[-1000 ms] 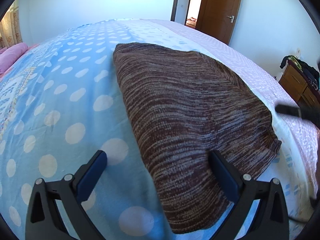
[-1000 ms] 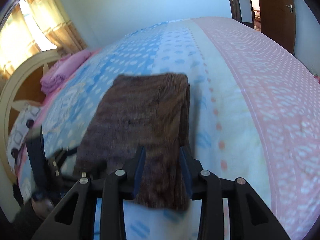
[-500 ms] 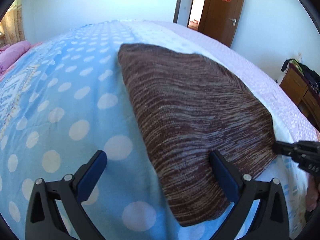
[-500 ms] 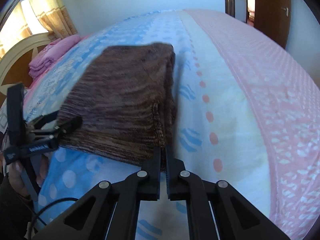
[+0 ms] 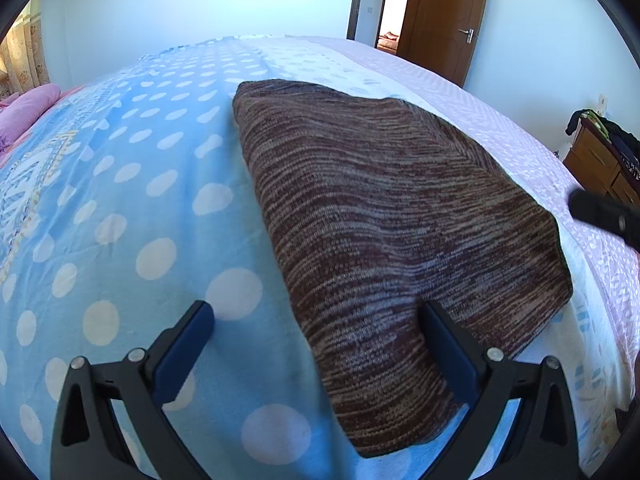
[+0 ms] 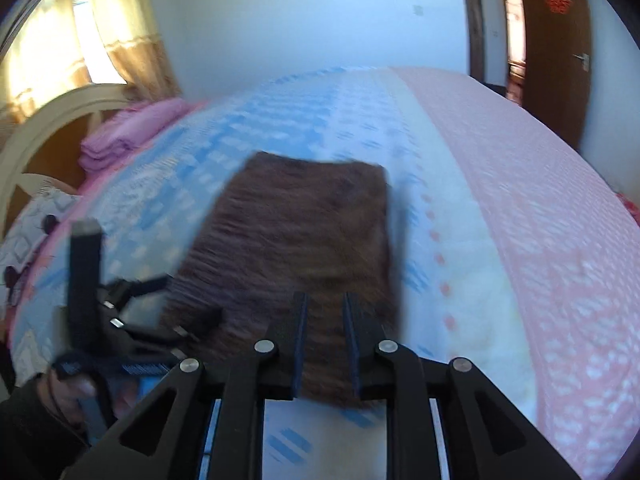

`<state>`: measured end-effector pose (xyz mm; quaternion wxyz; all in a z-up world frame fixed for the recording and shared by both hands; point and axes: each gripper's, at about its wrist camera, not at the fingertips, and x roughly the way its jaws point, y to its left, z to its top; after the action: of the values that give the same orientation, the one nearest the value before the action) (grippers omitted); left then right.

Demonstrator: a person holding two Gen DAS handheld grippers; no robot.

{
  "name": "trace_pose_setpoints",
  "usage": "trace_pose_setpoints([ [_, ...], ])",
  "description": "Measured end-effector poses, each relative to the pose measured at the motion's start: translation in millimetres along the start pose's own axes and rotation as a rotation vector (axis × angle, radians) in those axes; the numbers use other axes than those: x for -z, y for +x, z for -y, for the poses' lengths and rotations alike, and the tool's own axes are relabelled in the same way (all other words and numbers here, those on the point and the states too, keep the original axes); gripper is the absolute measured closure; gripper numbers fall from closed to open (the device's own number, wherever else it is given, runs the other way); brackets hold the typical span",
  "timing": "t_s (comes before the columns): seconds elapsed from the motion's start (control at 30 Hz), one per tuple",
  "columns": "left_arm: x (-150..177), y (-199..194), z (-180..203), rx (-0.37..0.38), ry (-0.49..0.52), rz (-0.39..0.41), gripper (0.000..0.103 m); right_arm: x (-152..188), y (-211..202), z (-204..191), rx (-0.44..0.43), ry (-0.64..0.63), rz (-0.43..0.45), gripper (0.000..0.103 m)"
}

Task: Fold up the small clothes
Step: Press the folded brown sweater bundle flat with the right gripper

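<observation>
1. One brown knit sweater (image 5: 384, 216), folded into a flat rectangle, lying mid-bed on the blue polka-dot bedspread (image 5: 132, 208).
2. Two grippers: left gripper (image 5: 316, 316) spread wide at the sweater's near edge; right gripper (image 6: 324, 304) has a narrow gap, nothing pinched, pretty blurry.
3. Around: one pink pillow (image 5: 24, 112), one wooden door (image 5: 444, 16), one dresser (image 5: 600, 160) with clothes piled on top.
</observation>
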<state>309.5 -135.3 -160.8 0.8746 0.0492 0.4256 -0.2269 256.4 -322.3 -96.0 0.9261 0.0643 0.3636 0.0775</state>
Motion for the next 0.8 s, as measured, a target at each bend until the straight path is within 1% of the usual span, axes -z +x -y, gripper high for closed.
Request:
trace_pose_setpoints([
  [0.03, -0.1, 0.1, 0.0, 0.0, 0.0, 0.0, 0.0, -5.9, 7.0, -6.0, -0.025, -0.015, -0.004, 0.085],
  [0.1, -0.8, 0.9, -0.4, -0.001, 0.0, 0.0, 0.0, -12.6, 24.8, -12.6, -0.044, -0.028, -0.04, 0.083],
  [0.13, -0.8, 0.9, -0.6, 0.0, 0.0, 0.0, 0.0, -13.8, 33.4, -12.8, -0.039, -0.027, -0.056, 0.081],
  [0.17, -0.8, 1.1, -0.3, 0.0, 0.0, 0.0, 0.0, -14.7, 47.2, -10.8, -0.017, -0.031, -0.086, 0.08],
  [0.23, -1.0, 1.5, 0.0, 0.002, 0.0, -0.003, 0.0, -10.8, 62.0, -3.1, 0.019, -0.022, -0.124, 0.08],
  [0.27, -1.2, 1.6, 0.6, 0.001, 0.002, -0.003, 0.0, -6.6, 69.3, 2.1, 0.029, -0.011, -0.157, 0.081],
  [0.3, -1.6, 1.9, 1.6, 0.0, 0.005, -0.002, 0.0, -3.7, 70.6, 8.0, 0.021, -0.002, -0.166, 0.082],
  [0.4, -3.8, -0.4, 8.5, 0.005, 0.034, 0.016, 0.0, 1.5, 66.7, 11.2, 0.021, -0.005, -0.171, 0.083],
  [0.47, -5.0, 0.7, 16.2, 0.0, 0.069, 0.011, 0.0, 2.3, 64.5, 16.1, 0.026, 0.004, -0.174, 0.086],
  [0.53, -6.7, 3.5, 20.0, 0.002, 0.084, 0.001, 0.0, 4.2, 64.2, 23.0, 0.012, 0.021, -0.173, 0.087],
  [0.57, -8.0, 5.2, 20.6, 0.006, 0.085, -0.007, 0.0, 4.9, 63.5, 26.6, 0.007, 0.031, -0.171, 0.091],
  [0.67, -11.3, 11.1, 15.8, 0.039, 0.056, -0.036, 0.0, 7.0, 62.7, 34.2, -0.003, 0.062, -0.168, 0.096],
  [0.8, -11.1, 12.2, 17.6, 0.032, 0.065, -0.035, 0.0, 16.7, 59.6, 39.7, -0.028, 0.087, -0.149, 0.098],
])
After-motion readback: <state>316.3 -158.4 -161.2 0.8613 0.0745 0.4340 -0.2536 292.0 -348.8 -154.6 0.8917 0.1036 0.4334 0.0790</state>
